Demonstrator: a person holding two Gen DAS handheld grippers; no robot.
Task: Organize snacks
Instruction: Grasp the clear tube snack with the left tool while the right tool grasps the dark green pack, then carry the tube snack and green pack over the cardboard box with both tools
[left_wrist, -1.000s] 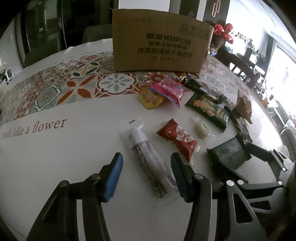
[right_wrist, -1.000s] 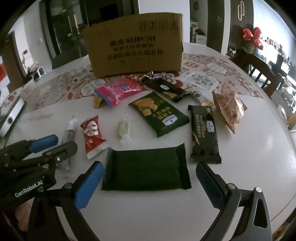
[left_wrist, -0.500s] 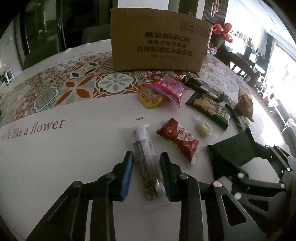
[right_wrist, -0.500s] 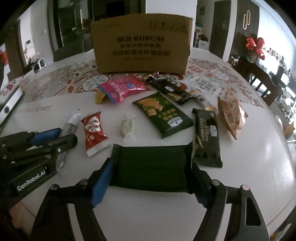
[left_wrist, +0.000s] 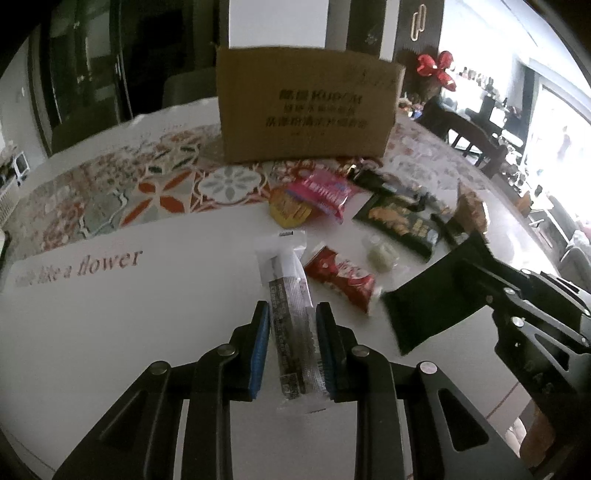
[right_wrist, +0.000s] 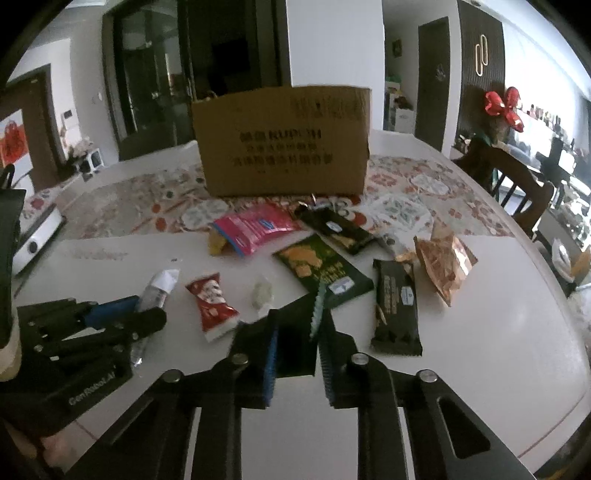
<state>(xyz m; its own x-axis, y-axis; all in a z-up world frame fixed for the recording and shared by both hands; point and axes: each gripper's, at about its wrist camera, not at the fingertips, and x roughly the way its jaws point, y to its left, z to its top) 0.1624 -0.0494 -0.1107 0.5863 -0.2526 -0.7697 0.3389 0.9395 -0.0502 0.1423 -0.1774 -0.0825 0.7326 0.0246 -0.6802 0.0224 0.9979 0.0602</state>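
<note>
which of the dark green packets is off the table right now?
The plain dark green packet, pinched between the right gripper's fingers and tilted up. The printed green cracker packet and the two dark bars lie flat on the table.

This is a home dining room. A round white table (right_wrist: 480, 369) wears a cloth (left_wrist: 122, 192) printed with tile patterns and the words "like a flower". Dark wooden dining chairs (right_wrist: 517, 181) stand around it. A red bow (right_wrist: 504, 105) decorates the far side, near a bright window (left_wrist: 557, 122). Dark glass doors (right_wrist: 155, 74) and a closed inner door (right_wrist: 434, 81) line the white walls behind a cardboard box (right_wrist: 282, 142) and scattered snack packets (right_wrist: 255, 227).
</note>
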